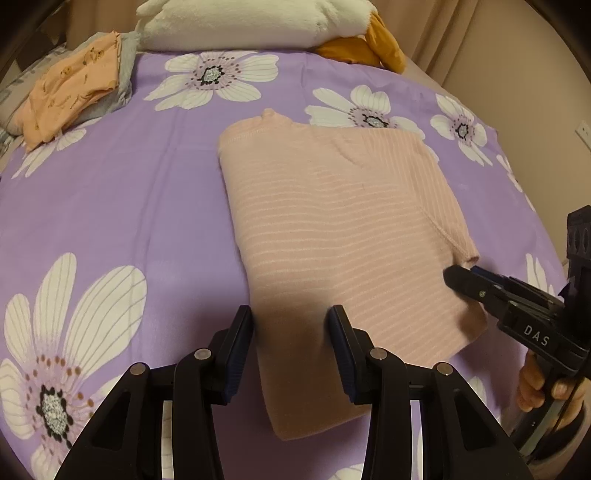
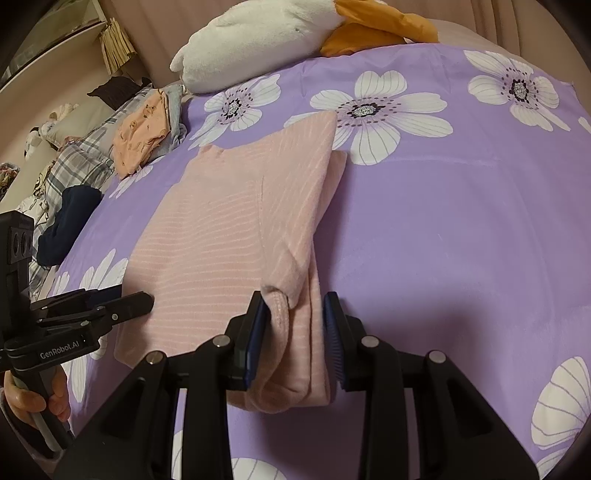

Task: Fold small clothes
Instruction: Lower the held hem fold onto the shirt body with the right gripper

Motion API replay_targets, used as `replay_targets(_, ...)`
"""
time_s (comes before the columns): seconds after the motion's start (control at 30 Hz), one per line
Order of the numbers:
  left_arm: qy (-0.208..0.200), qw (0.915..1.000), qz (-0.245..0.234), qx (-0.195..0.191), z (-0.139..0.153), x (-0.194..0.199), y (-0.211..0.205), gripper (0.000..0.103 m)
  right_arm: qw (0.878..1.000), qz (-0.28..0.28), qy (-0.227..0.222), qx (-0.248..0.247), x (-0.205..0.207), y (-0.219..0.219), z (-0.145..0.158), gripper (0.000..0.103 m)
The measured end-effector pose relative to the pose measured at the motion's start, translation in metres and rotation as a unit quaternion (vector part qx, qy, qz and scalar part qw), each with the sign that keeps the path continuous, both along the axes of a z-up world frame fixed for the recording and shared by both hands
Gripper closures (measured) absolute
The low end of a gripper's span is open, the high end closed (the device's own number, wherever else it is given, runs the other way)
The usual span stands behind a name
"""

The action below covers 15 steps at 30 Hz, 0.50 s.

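Observation:
A pink ribbed garment (image 1: 332,236) lies partly folded on the purple flowered bedsheet (image 1: 129,206). My left gripper (image 1: 290,343) is open, its jaws straddling the garment's near left edge. In the right wrist view the garment (image 2: 229,236) has its right side folded over the body, and my right gripper (image 2: 295,332) is open with the folded sleeve edge and cuff between its jaws. The right gripper also shows in the left wrist view (image 1: 461,275) at the garment's right edge. The left gripper shows in the right wrist view (image 2: 146,301) at the garment's left edge.
Folded orange and grey clothes (image 1: 74,88) are stacked at the far left of the bed. A white and orange plush toy (image 1: 258,22) lies at the head of the bed. A plaid blanket (image 2: 85,147) and a dark blue item (image 2: 66,225) lie off the left side.

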State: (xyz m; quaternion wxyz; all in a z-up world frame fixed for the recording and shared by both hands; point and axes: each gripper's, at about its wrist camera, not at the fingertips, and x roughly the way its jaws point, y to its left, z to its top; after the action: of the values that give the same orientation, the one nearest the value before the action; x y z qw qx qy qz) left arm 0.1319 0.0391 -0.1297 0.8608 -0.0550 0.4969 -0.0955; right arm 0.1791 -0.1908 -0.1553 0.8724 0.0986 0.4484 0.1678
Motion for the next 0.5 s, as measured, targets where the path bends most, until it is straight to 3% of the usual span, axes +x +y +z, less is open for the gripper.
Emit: replay_targets(0.5, 0.001, 1.0000, -0.002, 0.008, -0.0011, -0.0048, -0.0019, 0.063, 1.000, -0.003, 0.004, -0.002, -0.0041, -0.0027, -0.0006, 0.070)
